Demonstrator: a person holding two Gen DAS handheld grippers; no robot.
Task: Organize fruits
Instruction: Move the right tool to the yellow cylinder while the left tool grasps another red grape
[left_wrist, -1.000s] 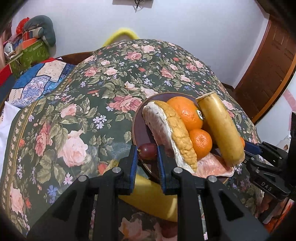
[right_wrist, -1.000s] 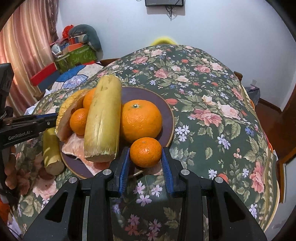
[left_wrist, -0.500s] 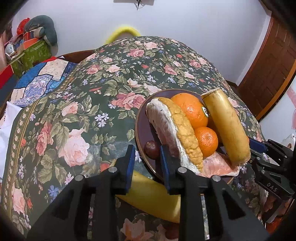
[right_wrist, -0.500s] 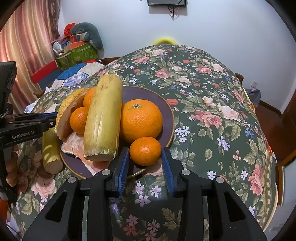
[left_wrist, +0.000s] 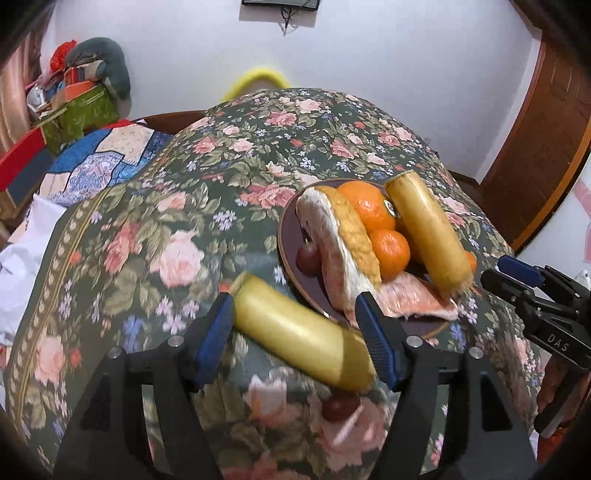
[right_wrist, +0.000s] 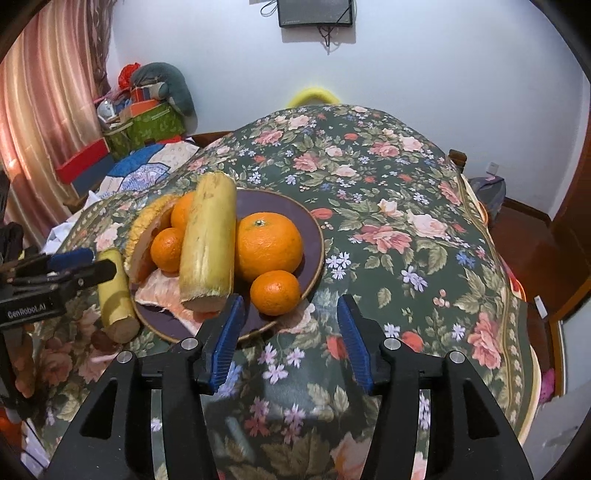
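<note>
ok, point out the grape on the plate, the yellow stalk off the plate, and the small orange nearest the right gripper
grape (left_wrist: 308, 257): left wrist view, centre of its skin.
yellow stalk (left_wrist: 295, 332): left wrist view, mid-length of its side.
small orange (right_wrist: 275, 292): right wrist view, middle of its peel.

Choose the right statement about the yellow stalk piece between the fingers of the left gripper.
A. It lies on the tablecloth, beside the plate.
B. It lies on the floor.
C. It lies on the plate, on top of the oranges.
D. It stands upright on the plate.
A: the stalk piece lies on the tablecloth just outside the plate rim, between the fingers of the open left gripper.
</note>
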